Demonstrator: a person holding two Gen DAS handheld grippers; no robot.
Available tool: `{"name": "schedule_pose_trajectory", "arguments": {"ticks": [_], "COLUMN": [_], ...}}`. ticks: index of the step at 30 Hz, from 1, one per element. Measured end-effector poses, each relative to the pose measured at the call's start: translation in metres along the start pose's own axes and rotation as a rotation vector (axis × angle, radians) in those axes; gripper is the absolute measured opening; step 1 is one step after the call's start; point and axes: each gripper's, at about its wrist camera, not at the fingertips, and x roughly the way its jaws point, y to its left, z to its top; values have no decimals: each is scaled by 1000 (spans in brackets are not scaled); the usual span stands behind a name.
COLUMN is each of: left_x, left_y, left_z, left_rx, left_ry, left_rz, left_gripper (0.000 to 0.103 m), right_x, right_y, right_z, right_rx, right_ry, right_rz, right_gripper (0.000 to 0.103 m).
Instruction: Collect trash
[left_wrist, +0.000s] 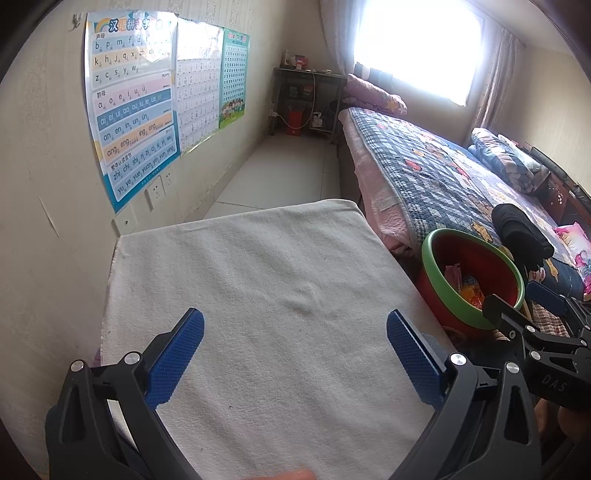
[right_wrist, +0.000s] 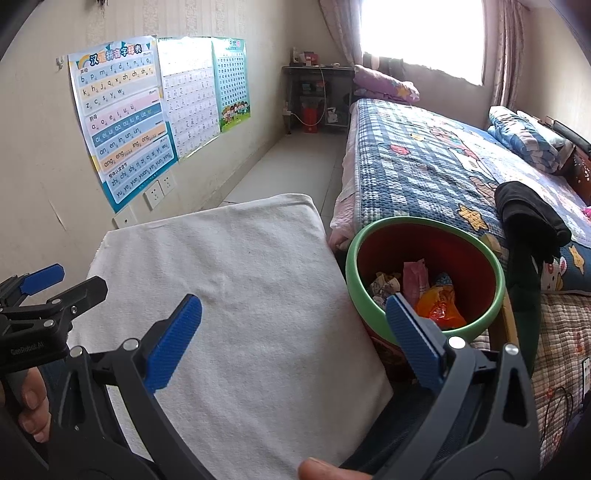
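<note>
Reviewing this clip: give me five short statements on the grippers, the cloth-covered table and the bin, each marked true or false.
1. The left gripper has open jaws and holds nothing. True.
2. The right gripper is shut on a wrapper. False: its jaws are open and hold nothing.
3. The red bin with a green rim is empty. False: it holds crumpled paper, a pink wrapper and an orange wrapper.
4. No trash shows on the white cloth. True.
5. The bin stands left of the table. False: it stands right of it, beside the bed.
</note>
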Motion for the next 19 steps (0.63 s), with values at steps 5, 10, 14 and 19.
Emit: {"name": "schedule_pose_trajectory", "arguments": {"ticks": [5, 10, 14, 19], "left_x": [0, -5, -3, -4], "left_y": [0, 3, 2, 2], "left_z": [0, -2, -2, -1], "left_rx": [-3, -16, -5, -10], "left_ry": [0, -29, -12, -14], "left_rz": [2, -5, -2, 8], "left_gripper": [95, 95, 95, 95], "right_x": [0, 0, 0, 0], "right_y": [0, 1, 1, 1], "right_z": [0, -1, -1, -2], "right_rx": [1, -1, -2, -8], "right_ry": [0, -2, -1, -1], "right_rz": [1, 0, 1, 2], "right_gripper": [98, 98, 98, 98]}}
